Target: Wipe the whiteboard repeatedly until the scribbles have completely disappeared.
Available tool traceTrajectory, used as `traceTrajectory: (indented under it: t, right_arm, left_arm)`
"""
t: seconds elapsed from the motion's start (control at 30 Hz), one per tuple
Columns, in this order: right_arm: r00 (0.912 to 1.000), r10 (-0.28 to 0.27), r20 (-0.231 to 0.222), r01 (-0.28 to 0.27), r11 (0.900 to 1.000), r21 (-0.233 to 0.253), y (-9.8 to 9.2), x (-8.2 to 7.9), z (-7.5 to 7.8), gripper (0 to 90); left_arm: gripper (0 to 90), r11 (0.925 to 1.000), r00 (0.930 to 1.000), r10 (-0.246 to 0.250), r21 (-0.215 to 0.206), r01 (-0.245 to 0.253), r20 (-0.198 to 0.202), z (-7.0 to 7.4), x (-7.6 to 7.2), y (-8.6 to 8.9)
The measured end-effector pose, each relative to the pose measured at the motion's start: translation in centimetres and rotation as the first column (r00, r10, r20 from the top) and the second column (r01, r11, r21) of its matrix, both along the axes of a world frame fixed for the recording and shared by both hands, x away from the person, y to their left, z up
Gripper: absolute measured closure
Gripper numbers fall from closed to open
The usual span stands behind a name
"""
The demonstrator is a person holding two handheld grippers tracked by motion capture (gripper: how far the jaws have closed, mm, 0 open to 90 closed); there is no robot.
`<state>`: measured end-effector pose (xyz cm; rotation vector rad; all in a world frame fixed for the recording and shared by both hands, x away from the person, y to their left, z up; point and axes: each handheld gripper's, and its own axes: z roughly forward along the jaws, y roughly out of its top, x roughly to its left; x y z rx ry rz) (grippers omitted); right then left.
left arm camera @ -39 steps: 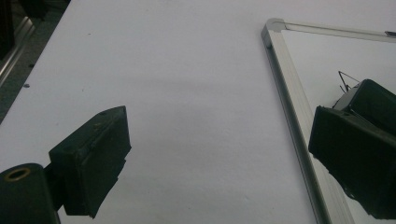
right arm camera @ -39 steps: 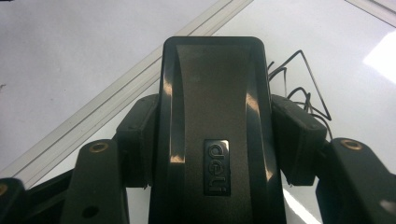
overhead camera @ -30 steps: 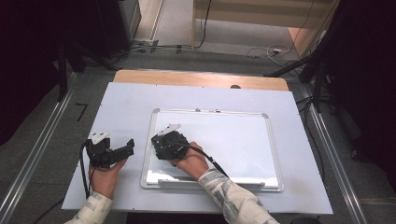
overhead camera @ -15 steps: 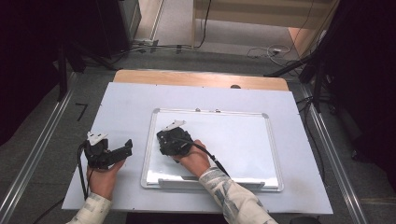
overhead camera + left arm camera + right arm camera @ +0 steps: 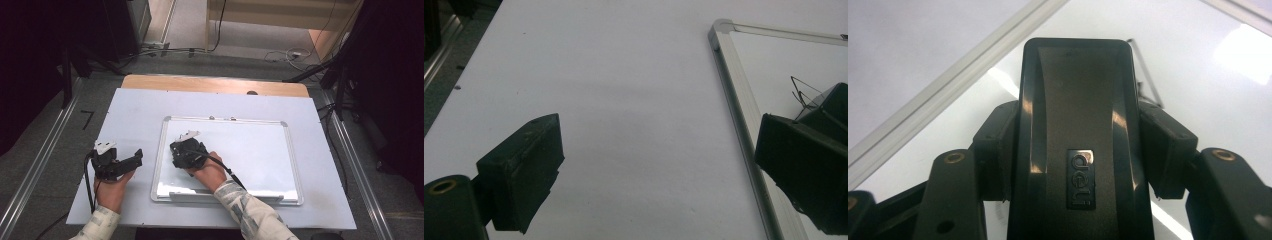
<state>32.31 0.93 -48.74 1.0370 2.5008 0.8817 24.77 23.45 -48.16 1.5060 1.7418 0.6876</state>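
Eraser point(image 5: 1075, 135) clamped between right tongs point(image 5: 1075, 150) | on whiteboard point(image 5: 260, 145)

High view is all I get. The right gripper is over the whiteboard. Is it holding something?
Observer: Yes. The right gripper view shows the right gripper shut on a black eraser, with one jaw on each long side.
Operator: Is there any writing near it?
Observer: Thin drawn lines show on the whiteboard, just past the eraser's edge.
Operator: And the left gripper, open or shut?
Observer: The left gripper is open. In its own view there is bare table between the jaws, and one jaw is over the whiteboard's frame.
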Motion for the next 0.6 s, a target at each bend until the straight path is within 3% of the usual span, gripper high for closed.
traceTrajectory:
  t: [0.2,0.43,0.6]
  right_arm:
    - [0.998,0.063,-0.011,-0.063,0.998,-0.004,0.4,-0.9,0.0,37.8]
    - [0.9895,0.144,-0.01,-0.144,0.99,0.006,1.0,-1.6,-0.1,37.7]
    - [0.9915,0.13,-0.007,-0.13,0.992,0.0,1.1,-1.4,-0.1,37.8]
  left_arm:
    - [5.8,1.0,1.0,-0.006,0.002,0.006,0.0,0.0,0.1,-0.1]
    - [5.8,0.9999,1.0,-0.009,0.006,0.009,-0.002,0.0,0.1,-0.2]
    - [5.8,0.9999,1.0,-0.008,0.009,0.008,0.001,0.0,0.1,-0.2]
